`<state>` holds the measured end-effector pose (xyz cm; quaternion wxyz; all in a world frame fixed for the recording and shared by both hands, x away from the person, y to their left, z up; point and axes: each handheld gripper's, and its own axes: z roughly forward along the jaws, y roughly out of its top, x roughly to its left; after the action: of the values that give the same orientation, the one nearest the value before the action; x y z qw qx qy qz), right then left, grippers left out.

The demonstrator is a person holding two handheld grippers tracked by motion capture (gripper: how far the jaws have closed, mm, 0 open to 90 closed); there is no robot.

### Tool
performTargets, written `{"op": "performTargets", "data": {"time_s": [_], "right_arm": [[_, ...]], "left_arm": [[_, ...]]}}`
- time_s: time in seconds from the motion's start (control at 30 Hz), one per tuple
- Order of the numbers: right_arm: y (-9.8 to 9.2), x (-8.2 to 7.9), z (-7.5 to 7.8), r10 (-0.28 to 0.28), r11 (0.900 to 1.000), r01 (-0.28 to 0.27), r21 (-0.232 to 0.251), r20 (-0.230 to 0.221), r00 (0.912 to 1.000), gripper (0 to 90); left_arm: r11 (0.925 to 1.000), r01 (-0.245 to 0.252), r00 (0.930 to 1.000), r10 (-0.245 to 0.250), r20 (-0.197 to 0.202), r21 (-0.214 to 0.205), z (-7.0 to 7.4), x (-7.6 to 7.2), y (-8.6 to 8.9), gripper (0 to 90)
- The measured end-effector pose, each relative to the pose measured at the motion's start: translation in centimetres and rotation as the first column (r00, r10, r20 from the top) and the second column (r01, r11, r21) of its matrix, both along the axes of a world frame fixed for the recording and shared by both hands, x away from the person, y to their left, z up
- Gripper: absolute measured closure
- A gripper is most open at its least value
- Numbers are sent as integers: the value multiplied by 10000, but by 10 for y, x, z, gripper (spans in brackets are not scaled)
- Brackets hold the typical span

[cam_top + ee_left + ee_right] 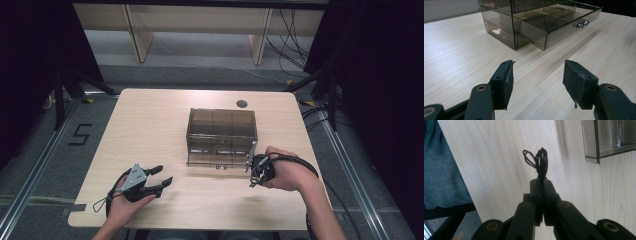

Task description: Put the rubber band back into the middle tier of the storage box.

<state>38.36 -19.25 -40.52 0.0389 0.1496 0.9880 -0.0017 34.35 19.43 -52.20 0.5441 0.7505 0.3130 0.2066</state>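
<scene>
Pinching bundle of thin black cord loops [538, 160], right gripper [541, 182] fingers clenched on it, beside smoky drawer box [222, 134] mid-counter. Bottom drawer [554, 27] pulled out. Left gripper [537, 80] fingers spread, grasping nothing, resting on counter [150, 125]. Risk, as I judge: loops springy, could slip or snag drawer front before dropping in. Pale wood counter, grey floor, dark curtains around.

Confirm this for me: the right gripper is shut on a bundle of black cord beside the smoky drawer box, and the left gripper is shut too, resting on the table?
Not quite. The left gripper is open: the left gripper view shows its jaws standing wide apart over bare table, nothing between them. The rest holds: the right gripper is shut on the black cord beside the drawer box.
</scene>
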Motion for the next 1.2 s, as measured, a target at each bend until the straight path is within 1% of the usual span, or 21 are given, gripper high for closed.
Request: {"op": "performTargets", "data": {"time_s": [0.03,0.07,0.1,0.17,0.2,0.33,0.37,0.47,0.5,0.6,0.63,0.67,0.7,0.73,0.87,0.9,0.97,1.0,1.03,1.17,1.2], "right_arm": [[1,1,0,226,9997,-226,15,44,9997,892],[1,2,1,258,9997,-258,54,-2,9997,892],[1,2,2,66,10000,-66,-26,21,10000,893],[1,3,3,161,9999,-161,22,38,9999,892],[2,3,4,35,10000,-35,-58,-20,10000,893],[2,5,4,176,9998,-176,-42,47,9998,893],[3,4,5,13,9999,-14,-116,-24,10000,893],[3,7,4,217,9998,-217,-47,30,9998,892],[4,6,5,72,9999,-72,-94,-20,10000,892],[4,8,6,254,9997,-254,5,61,9997,892],[4,8,6,254,9997,-254,5,61,9997,892],[5,8,7,95,9999,-95,-113,9,10000,892],[5,9,7,206,9998,-205,-60,88,9997,893],[5,9,8,219,9998,-219,-10,29,9998,893],[6,12,9,258,9997,-258,-58,97,9996,892],[7,12,10,136,9999,-136,-106,52,9999,893],[6,14,9,267,9996,-266,-55,68,9996,892],[7,14,9,171,9998,-170,-91,58,9998,893],[7,15,9,261,9996,-261,-70,70,9996,892],[9,17,10,216,9997,-215,-98,11,9998,892],[9,18,10,302,9995,-302,-51,86,9995,893]], "left_arm": [[10000,-1,10000,1,-2,-8,0,0,0,411],[10000,1,10000,-1,0,-3,0,0,0,411],[10000,-1,10000,1,-1,-8,0,0,0,411],[10000,2,10000,-2,3,-14,0,0,0,411],[10000,5,10000,-5,4,-15,0,0,0,411],[10000,1,10000,-1,-2,-8,0,0,0,411],[10000,-4,10000,4,-6,-11,0,0,0,411],[10000,-1,10000,1,-6,0,0,0,0,411],[10000,-2,10000,2,-8,-8,0,0,0,411],[10000,4,10000,-4,0,-4,0,0,0,411],[10000,4,10000,-4,0,-4,0,0,0,411],[10000,5,10000,-5,-3,-5,0,0,0,411],[10000,5,10000,-5,-4,2,0,0,0,411],[10000,0,10000,0,-5,2,0,0,0,411],[10000,2,10000,-2,-13,2,0,0,0,411],[10000,1,10000,-1,-16,-7,0,0,0,411],[10000,4,10000,-4,-13,-2,0,0,0,411],[10000,4,10000,-4,-11,0,0,0,0,411],[10000,5,10000,-5,-10,-4,0,0,0,411],[10000,3,10000,-3,-15,-17,0,0,0,411],[10000,5,10000,-5,-14,-11,0,0,0,411]]}}
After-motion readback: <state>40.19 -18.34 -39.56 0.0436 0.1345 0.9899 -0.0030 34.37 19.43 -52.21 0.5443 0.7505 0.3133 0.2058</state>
